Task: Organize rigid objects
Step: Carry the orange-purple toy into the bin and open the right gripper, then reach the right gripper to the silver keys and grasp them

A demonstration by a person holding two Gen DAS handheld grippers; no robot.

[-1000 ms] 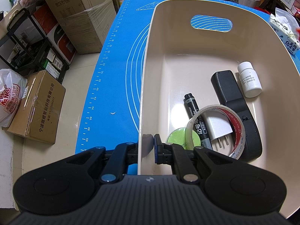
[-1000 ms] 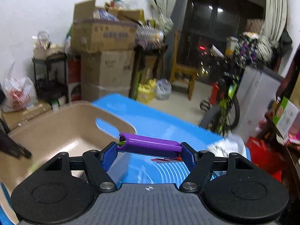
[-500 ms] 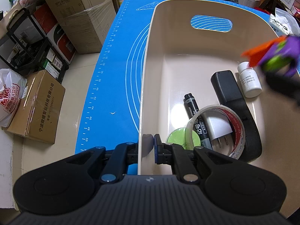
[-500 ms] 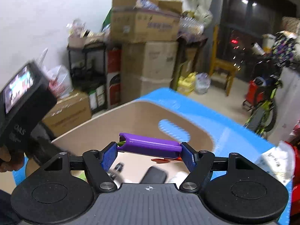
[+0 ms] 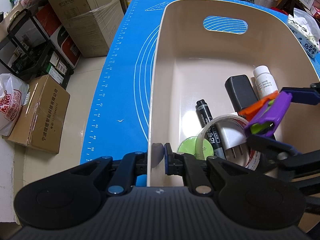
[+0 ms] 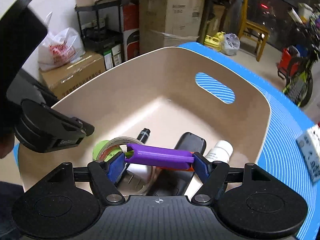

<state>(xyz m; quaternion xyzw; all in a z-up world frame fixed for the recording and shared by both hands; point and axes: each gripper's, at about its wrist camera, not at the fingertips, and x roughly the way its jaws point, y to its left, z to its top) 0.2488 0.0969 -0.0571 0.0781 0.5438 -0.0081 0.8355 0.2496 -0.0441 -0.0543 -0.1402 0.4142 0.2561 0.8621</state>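
**Left wrist view: bin steadied on one side, purple toy held over it on the other**

Left wrist camera looks down on a beige plastic bin (image 5: 200,46) standing on a blue measuring mat (image 5: 124,84). The left gripper (image 5: 158,156) has its jaws pressed together on the bin's near side wall, one pad outside and one inside.

Inside the bin lie a black marker (image 5: 206,120), a roll of clear tape (image 5: 224,138) with a white plug (image 5: 230,136) in its ring, a green round lid (image 5: 188,146), a black remote (image 5: 240,92) and a small white bottle (image 5: 264,82). They are bunched together on the near right part of the floor; the far half of the floor is bare.

From the right edge, the right gripper (image 6: 159,158) reaches over the bin. It pinches a purple toy (image 6: 158,156) lengthwise, each blue pad against one end, with green showing at one end and orange at the other. The toy hangs above the tape roll and remote; whether it touches them cannot be told.

Right wrist camera shows the same toy bridging the wide-set jaws, with the bin's contents just below it.

Around the table stand stacked cardboard boxes (image 5: 86,14) and a black shelf rack (image 5: 26,44). A tissue pack (image 5: 304,34) lies on the mat beside the bin's far right corner.
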